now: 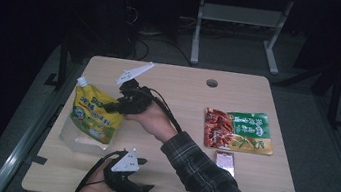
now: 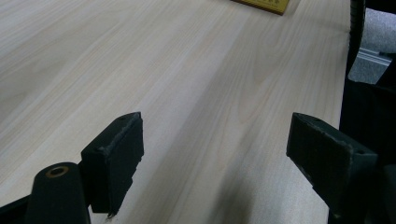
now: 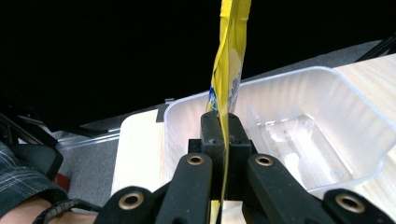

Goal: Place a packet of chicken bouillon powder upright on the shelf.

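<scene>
1. The yellow spouted pouch (image 1: 95, 113) hangs over the clear plastic tub (image 1: 74, 138) at the table's left edge, apparently not yet inside.
2. The right gripper (image 1: 115, 106) is clamped on the pouch's edge; so thin a pinch could slip, or the swinging pouch could tip the tub.
3. The left gripper (image 1: 145, 187) rests apart, jaws wide, holding nothing.
</scene>
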The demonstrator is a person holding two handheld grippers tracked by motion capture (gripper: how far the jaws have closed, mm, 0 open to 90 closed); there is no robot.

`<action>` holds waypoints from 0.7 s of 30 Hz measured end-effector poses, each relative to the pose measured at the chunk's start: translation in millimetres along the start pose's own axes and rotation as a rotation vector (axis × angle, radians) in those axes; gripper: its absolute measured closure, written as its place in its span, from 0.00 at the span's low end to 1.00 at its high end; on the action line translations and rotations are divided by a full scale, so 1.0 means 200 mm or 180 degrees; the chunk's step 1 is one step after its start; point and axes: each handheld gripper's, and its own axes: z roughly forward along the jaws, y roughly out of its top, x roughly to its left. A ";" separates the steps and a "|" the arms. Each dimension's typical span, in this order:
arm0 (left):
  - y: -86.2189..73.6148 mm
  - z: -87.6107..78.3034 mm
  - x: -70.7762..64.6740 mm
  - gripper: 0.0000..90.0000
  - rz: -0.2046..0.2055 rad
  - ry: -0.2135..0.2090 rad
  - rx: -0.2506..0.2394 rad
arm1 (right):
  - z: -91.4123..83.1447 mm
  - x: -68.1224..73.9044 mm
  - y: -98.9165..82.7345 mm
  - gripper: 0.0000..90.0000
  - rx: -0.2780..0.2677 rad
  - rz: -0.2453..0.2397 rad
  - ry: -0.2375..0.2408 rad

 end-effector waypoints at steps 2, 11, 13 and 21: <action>0.00 0.00 0.00 0.20 0.0004 -0.0005 0.0004 | 0.01 0.00 -0.01 1.00 0.0021 0.0004 0.0008; 0.00 0.01 -0.01 0.20 -0.0028 -0.0035 -0.0003 | 0.07 0.00 -0.02 1.00 0.0156 0.0001 0.0008; 0.00 0.01 -0.01 0.20 -0.0033 -0.0035 0.0002 | 0.08 0.00 -0.02 0.99 0.0181 0.0007 0.0009; 0.00 0.01 0.00 0.20 -0.0034 -0.0035 0.0024 | 0.13 0.01 0.00 0.97 0.0276 -0.0038 0.0024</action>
